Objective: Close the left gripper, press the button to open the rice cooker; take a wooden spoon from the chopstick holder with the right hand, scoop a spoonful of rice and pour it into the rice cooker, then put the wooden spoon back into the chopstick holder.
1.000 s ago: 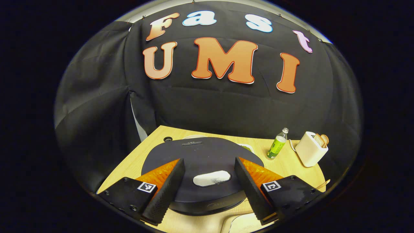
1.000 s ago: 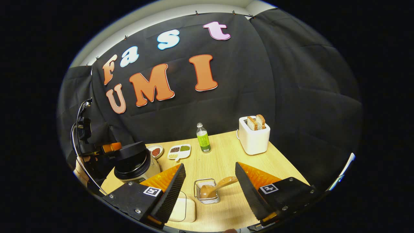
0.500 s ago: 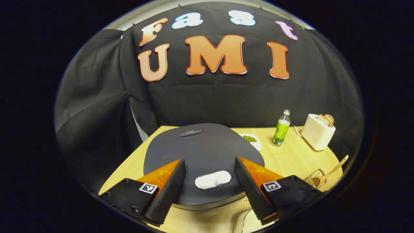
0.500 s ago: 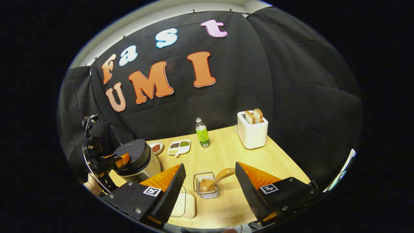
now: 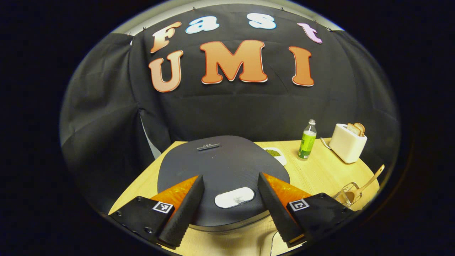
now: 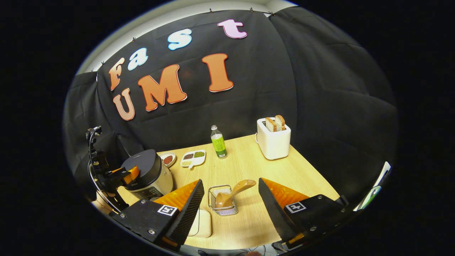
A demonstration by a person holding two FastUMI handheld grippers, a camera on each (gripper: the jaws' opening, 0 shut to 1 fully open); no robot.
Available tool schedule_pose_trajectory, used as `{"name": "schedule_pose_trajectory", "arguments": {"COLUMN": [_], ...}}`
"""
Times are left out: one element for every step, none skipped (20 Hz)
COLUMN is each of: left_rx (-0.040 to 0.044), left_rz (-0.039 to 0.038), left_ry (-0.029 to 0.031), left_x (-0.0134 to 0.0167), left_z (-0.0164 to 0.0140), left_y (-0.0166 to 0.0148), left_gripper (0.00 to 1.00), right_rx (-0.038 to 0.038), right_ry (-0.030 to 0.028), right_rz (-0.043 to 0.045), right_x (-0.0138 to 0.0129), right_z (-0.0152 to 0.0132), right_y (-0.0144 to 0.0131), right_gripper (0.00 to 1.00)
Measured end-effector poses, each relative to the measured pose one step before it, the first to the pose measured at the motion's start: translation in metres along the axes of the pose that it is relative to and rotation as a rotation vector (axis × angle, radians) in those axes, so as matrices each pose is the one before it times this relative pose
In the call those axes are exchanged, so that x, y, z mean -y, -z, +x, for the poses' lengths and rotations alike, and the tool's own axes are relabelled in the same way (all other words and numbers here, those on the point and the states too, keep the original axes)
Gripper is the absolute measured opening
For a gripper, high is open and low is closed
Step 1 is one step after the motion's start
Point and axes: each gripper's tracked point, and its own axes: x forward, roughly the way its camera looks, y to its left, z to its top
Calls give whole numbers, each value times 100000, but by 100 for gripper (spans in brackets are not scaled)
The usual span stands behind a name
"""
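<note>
**Left tool poised over the closed rice cooker**

My left tool [image 5: 227,209] hangs released above the round dark-lidded rice cooker [image 5: 220,167] at the counter's [image 6: 249,167] left edge. I should clench it first, then press squarely on the pale oval button [image 5: 234,197]. My right tool [image 6: 229,209], also released, faces one wooden spoon [image 6: 233,192] in one wire chopstick holder [image 6: 220,204] near the front edge.

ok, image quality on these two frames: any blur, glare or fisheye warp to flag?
Left gripper view: sharp, no motion blur; rice cooker lid looms large and bulged, table edge bowed by the fisheye. Right gripper view: also sharp, even light, soft shadow beside the toaster; no glare on the bottle; wooden spoon crisp.
</note>
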Motion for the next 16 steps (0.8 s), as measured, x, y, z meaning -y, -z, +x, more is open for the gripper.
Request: {"name": "schedule_pose_trajectory", "arguments": {"left_rx": [-3286,194,2534,3469,2844,2978,2029,2544,3407,3179,2910,3039,3174,3305,2623,1895], "left_rz": [-1864,-1802,-480,646,429,-810,-1179,-1464,-1507,-669,-281,81,547,844,1211,917], "left_ry": [999,1379,179,-312,-203,721,237,513,573,-226,-751,-901,-1183,-1346,-1956,-1384], "left_x": [-252,-333,-483,-693,-621,-293,-417,-416,-335,-673,-757,-698,-781,-710,-905,-750], "left_z": [-474,-709,-663,-1074,-1065,-1347,-1391,-1403,-1454,-1459,-1316,-1321,-1183,-1002,-994,-828], "left_y": [64,-1074,-1569,-2065,-2000,-2110,-1993,-1885,-2122,-1811,-1875,-1535,-1701,-1262,-1389,-852], "left_gripper": [98,100,94,100,100,100,100,98,96,94,100,100,94,94,95,95], "right_rx": [556,809,1560,1130,976,1502,1753,1871,2438,2311,1554,1304,1250,1587,1535,1764], "right_ry": [153,61,-804,-513,-143,293,765,1067,621,-19,-482,-543,-668,-964,-863,-757], "right_rz": [-96,510,555,-22,-793,-1544,-2392,-3209,-3295,-2558,-1804,-924,-288,41,276,284], "right_x": [21,-51,-230,-177,-22,63,87,246,-55,-170,-191,-193,-151,-269,-216,-192], "right_z": [9,-235,-192,-114,-81,-176,-238,-230,-96,-213,-346,-232,-208,-209,-206,-221], "right_y": [-464,-569,-778,-871,-760,-952,-1002,-966,-1293,-1231,-994,-952,-892,-958,-1022,-998], "right_gripper": [95,95,95,95,95,95,95,95,95,95,95,95,95,95,95,95]}}
